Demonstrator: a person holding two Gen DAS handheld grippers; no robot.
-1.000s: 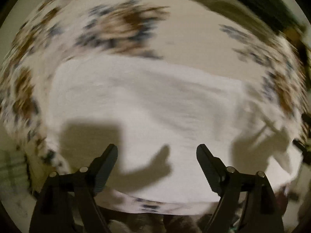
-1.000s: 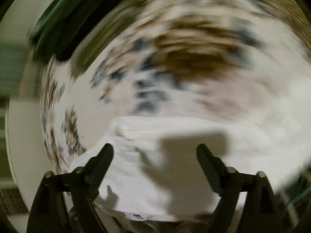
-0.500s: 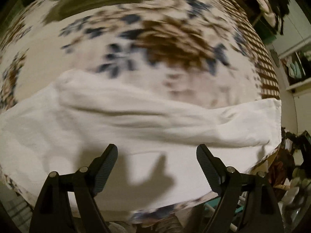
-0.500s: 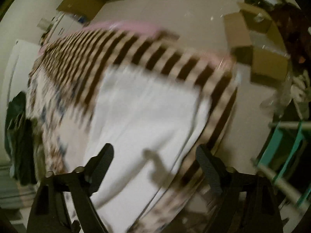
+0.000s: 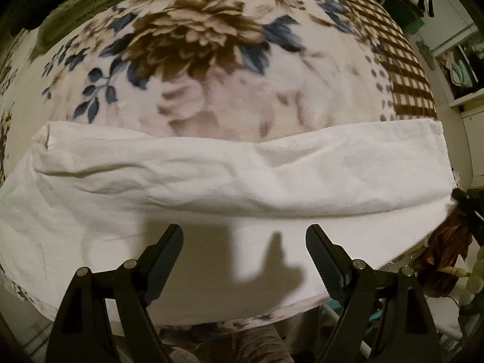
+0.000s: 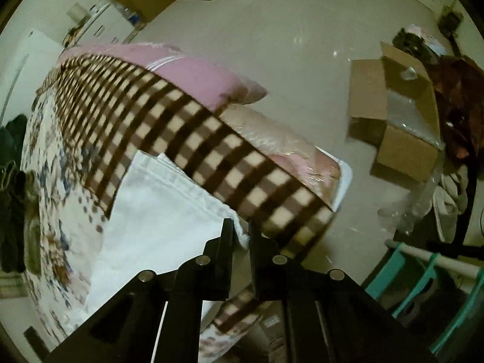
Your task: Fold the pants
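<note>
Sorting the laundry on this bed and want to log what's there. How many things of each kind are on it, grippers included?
White pants: 1
Floral blanket with checked border: 1
Dark green clothing heap at the far end: 1
Grippers: 2, left gripper open above the pants, right gripper closing on the pants' edge
Total: 5

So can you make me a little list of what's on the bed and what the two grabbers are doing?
garment: white pants, lying lengthwise across the bed, one layer folded over another
surface: flowery blanket with a brown checked border
left gripper: jaws wide apart above the pants, nothing between them
right gripper: jaws closing on the pants' hem corner at the checked border
beyond the bed: cardboard box on the floor
</note>
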